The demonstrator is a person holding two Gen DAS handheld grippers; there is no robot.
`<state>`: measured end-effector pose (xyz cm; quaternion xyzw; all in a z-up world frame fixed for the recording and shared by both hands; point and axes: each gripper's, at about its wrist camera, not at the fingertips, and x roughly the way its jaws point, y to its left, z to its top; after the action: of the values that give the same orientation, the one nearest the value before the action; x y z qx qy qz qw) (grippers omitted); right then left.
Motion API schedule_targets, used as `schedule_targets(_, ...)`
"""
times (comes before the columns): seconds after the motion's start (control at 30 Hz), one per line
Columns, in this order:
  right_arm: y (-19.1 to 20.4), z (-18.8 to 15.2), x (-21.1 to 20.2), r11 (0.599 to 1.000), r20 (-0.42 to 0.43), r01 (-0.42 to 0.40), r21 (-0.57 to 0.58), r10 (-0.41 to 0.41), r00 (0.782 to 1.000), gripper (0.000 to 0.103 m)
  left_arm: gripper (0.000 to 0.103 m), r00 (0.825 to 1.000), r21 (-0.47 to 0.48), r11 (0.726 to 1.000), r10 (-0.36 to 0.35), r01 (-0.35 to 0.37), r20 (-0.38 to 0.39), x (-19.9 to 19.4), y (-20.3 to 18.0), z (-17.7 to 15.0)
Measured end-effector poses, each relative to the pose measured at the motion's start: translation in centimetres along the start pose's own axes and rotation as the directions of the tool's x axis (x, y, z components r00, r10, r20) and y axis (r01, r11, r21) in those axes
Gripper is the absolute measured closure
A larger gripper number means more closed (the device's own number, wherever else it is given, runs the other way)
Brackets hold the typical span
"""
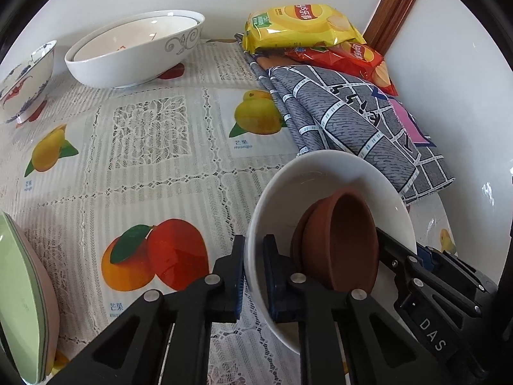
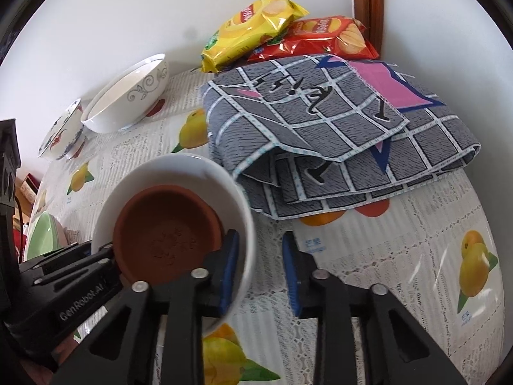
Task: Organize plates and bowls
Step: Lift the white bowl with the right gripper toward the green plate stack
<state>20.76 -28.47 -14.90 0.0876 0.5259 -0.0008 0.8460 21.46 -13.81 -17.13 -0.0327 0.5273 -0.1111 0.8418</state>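
White walls back a table under a lace-patterned plastic cloth (image 1: 154, 173) printed with mangoes. I see my left gripper (image 1: 255, 277) at the lower middle of its own view, its two black jaws pinched tight on the near rim of a plain white ceramic bowl (image 1: 282, 199) that sits lower right of centre. Inside that bowl lie two nested brown terracotta saucers (image 1: 340, 240).

From the right wrist view my right gripper (image 2: 261, 272) straddles the bowl's (image 2: 179, 168) other rim: the inner jaw is inside against the wall, but the outer one shows a gap, so I cannot tell whether it grips.

A large white bowl with grey scrollwork (image 1: 134, 48) and a small blue-and-red painted bowl (image 1: 27, 80) stand upper left. Pale green stacked plates (image 1: 22, 298) fill the left edge. A grey checked folded cloth (image 1: 352, 128) lies right, touching the white bowl's far rim, with a yellow crisp packet (image 1: 301, 24) and red crisp packet (image 1: 359, 61) behind.
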Motion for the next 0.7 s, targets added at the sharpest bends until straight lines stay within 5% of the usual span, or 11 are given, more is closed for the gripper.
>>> schedule_targets(0.7, 2.6, -2.9, -3.4, 1.000, 0.011, -0.005, 0.021, 0.005, 1.000, 0.091, 0.092, 1.000, -0.038, 0.999, -0.027, 0.027, 0.012, -4.1, 1.9, -3.0)
